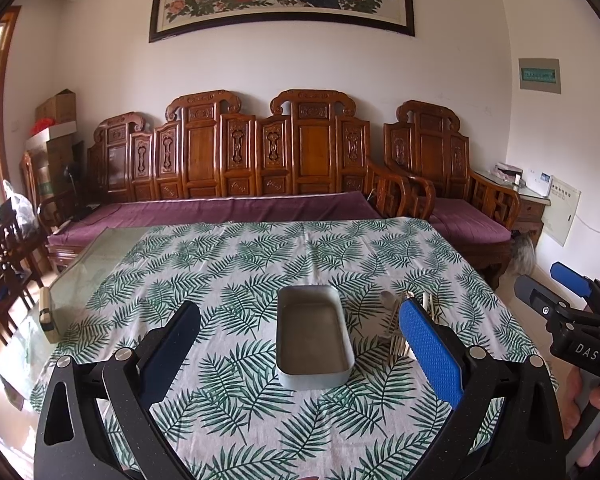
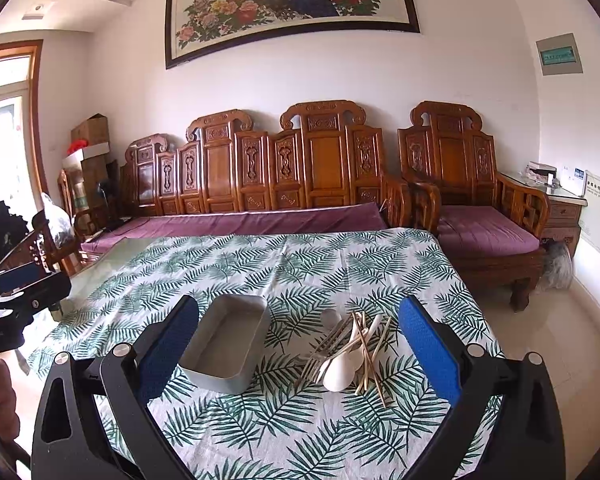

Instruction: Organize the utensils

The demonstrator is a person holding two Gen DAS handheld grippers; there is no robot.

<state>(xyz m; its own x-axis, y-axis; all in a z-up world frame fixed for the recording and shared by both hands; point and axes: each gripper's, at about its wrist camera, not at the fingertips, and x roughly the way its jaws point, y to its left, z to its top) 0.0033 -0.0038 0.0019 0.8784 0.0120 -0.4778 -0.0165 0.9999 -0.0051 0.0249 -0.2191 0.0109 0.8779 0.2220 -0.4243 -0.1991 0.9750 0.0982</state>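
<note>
An empty metal tray (image 1: 312, 336) (image 2: 224, 346) stands on the leaf-print tablecloth. To its right lies a pile of utensils (image 2: 354, 350): white spoons, metal forks and wooden chopsticks. In the left wrist view the pile (image 1: 400, 330) is partly hidden behind my blue right finger. My left gripper (image 1: 300, 336) is open and empty, held above the table facing the tray. My right gripper (image 2: 300, 340) is open and empty, with the pile and the tray's right side between its fingers farther ahead. Each gripper shows at the other view's edge.
The table (image 1: 260, 248) has a glass top, bare at its left side (image 1: 96, 264). A carved wooden sofa (image 1: 236, 168) with purple cushions stands behind it, and an armchair (image 2: 472, 208) at the right. A small pale object (image 1: 48, 312) sits at the table's left edge.
</note>
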